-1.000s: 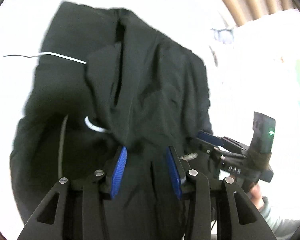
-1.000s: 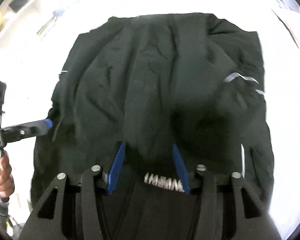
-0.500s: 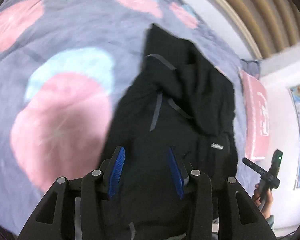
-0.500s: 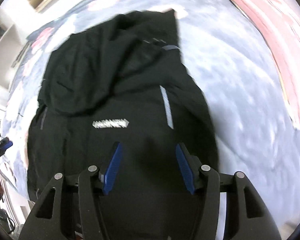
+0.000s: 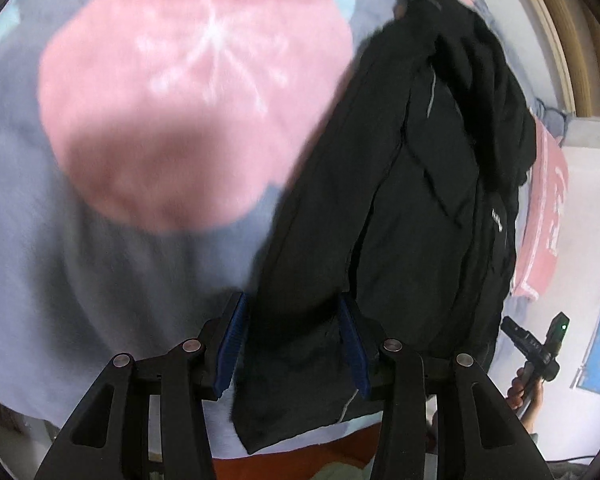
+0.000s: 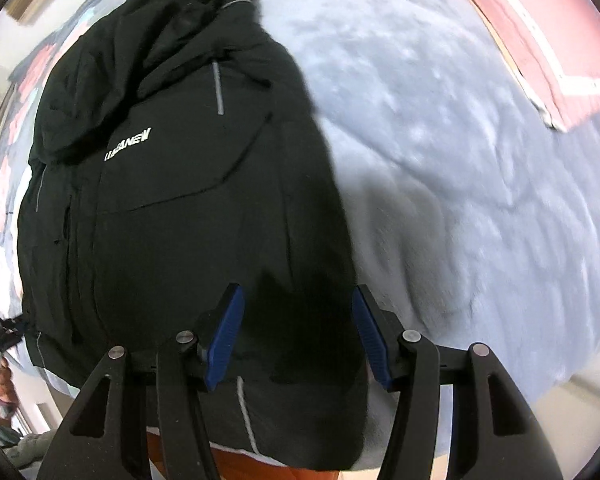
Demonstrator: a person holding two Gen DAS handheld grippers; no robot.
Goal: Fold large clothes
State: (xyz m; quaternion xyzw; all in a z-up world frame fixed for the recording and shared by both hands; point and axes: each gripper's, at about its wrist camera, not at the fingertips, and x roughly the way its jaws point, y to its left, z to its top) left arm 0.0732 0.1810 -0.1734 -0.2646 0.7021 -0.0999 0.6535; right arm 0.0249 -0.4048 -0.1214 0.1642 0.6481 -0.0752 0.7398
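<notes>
The black jacket lies on a grey-blue bed cover printed with large pink rounds, its long axis running away from both cameras: hem at the near edge of the bed, hood bunched at the far end. In the right wrist view its chest faces up, with a white logo and a short grey reflective strip beyond it; another pale strip runs down to the hem. The cloth is creased, and the hood area is heaped in folds. In the left wrist view the jacket slants up toward the right, with a long side flap folded over its body.

The left gripper has its 2 blue pads spread apart, the jacket's hem corner lying between them unpinched. The right gripper is likewise spread wide over the hem, holding nothing. A pink pillow lies well apart from the jacket, at the far right
</notes>
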